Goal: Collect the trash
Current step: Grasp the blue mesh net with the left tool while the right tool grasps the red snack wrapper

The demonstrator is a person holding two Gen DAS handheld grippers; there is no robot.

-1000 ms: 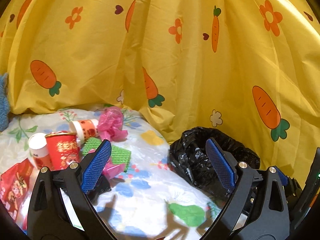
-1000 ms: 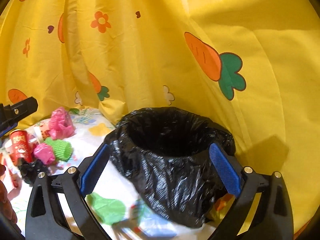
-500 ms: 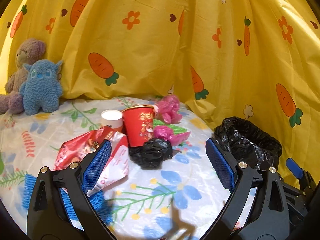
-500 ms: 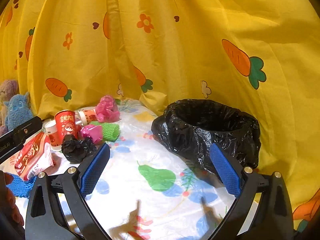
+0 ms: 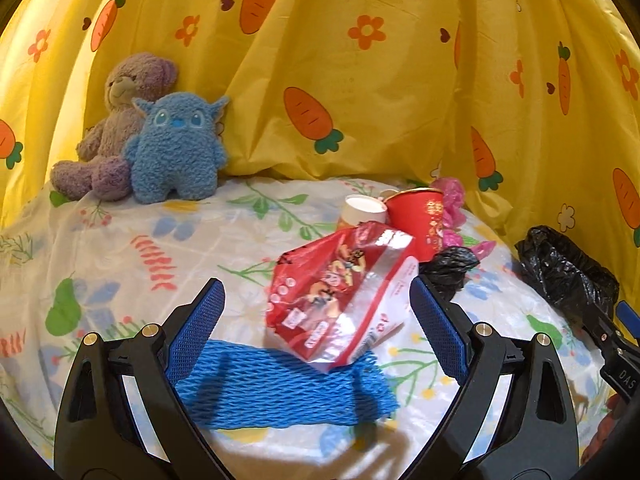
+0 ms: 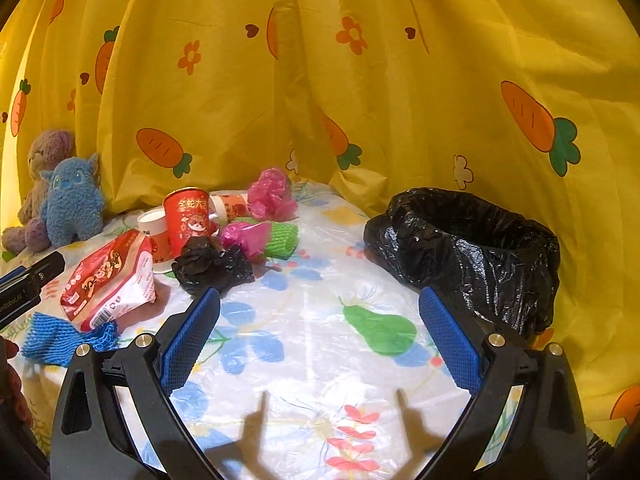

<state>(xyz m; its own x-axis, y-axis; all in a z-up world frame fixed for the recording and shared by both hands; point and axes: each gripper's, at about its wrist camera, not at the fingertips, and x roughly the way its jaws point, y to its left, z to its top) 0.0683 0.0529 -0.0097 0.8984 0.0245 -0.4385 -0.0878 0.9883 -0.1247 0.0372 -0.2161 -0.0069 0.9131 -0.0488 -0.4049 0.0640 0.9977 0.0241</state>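
Note:
Trash lies in a cluster on the flowered tablecloth [image 6: 312,320]. A red snack bag [image 5: 340,288] rests partly on a blue foam net [image 5: 280,384]; both also show in the right wrist view, the bag [image 6: 110,280] and the net [image 6: 60,336]. Behind stand a red paper cup [image 6: 188,216], a white cup [image 6: 154,226], a crumpled black bag [image 6: 212,264], pink plastic [image 6: 272,194] and a green foam net [image 6: 284,238]. The black-lined trash bin [image 6: 472,248] sits at the right. My left gripper [image 5: 316,320] is open, just before the snack bag. My right gripper [image 6: 320,328] is open and empty over bare cloth.
Two plush toys, a blue one [image 5: 176,148] and a purple bear [image 5: 116,120], sit at the back left. A yellow carrot-print curtain [image 5: 360,60] closes off the back and right side. The bin also shows in the left wrist view [image 5: 568,272].
Both grippers have swung left and pulled back from the bin. The left one now faces the snack bag and blue net; the right one now sees the whole trash cluster.

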